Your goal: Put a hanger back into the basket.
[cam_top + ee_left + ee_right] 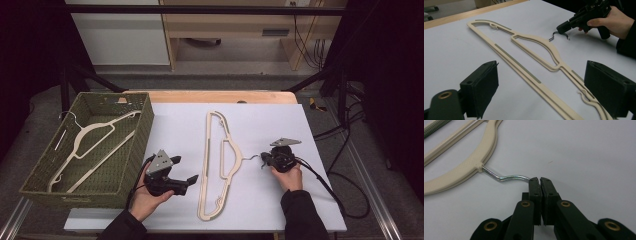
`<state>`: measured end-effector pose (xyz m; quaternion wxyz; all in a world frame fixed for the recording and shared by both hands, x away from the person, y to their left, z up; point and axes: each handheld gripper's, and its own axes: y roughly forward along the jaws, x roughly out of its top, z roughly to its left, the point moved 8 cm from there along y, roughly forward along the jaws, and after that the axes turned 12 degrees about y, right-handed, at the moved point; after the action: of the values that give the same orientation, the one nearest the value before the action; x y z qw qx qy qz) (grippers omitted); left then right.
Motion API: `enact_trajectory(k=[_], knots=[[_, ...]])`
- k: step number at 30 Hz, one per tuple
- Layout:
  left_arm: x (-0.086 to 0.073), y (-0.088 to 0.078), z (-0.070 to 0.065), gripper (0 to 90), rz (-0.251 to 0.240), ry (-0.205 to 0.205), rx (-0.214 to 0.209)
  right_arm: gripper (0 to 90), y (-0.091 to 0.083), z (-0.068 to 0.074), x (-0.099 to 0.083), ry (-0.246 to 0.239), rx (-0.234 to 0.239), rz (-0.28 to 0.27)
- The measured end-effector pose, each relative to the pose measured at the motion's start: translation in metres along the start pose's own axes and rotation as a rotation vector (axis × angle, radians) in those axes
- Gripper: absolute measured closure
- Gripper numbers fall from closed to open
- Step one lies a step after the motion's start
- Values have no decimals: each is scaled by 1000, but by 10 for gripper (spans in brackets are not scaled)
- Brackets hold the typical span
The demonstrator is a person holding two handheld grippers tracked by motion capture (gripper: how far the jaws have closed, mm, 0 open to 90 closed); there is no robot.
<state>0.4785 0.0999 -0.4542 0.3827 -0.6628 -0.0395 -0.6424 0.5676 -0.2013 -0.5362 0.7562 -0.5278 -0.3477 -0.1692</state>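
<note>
A cream plastic hanger (203, 185) lies flat on the white table (280, 125), its long bar running front to back. Its metal hook (252, 158) points right. My right gripper (264, 161) is shut on the end of that hook (506, 178); in the right gripper view the jaws (540, 180) meet with the wire pinched at their tips. My left gripper (184, 169) is open just left of the hanger, low over the table. In the left gripper view the hanger (529, 40) runs between its wide jaws (542, 67) untouched, and the right gripper (561, 28) holds the hook (554, 36) beyond.
A green woven basket (142, 130) stands at the table's left edge, close behind my left hand, with cream hangers (95, 132) lying in it. A wooden strip (220, 96) borders the far edge. Black frame bars and cables stand off to the right.
</note>
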Motion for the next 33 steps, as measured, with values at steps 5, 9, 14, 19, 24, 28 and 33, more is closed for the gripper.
enact_trajectory(k=[5,9,14,19,24,28,33], knots=[[7,12,-4,135,10,5,-12,889,-3,1,1,7,17,4],[16,29,-11,143,23,9,-27,890,-9,2,5,15,27,-20],[24,57,-23,152,51,21,-53,891,-14,3,8,14,33,-38],[24,92,-32,168,115,28,-66,891,-20,5,11,21,50,-53],[20,127,-36,205,179,17,-78,891,-23,7,12,7,47,-57],[17,145,-40,236,225,23,-89,891,-27,9,15,4,54,-70],[14,157,-42,320,269,30,-109,892,-31,12,18,-5,56,-84]])
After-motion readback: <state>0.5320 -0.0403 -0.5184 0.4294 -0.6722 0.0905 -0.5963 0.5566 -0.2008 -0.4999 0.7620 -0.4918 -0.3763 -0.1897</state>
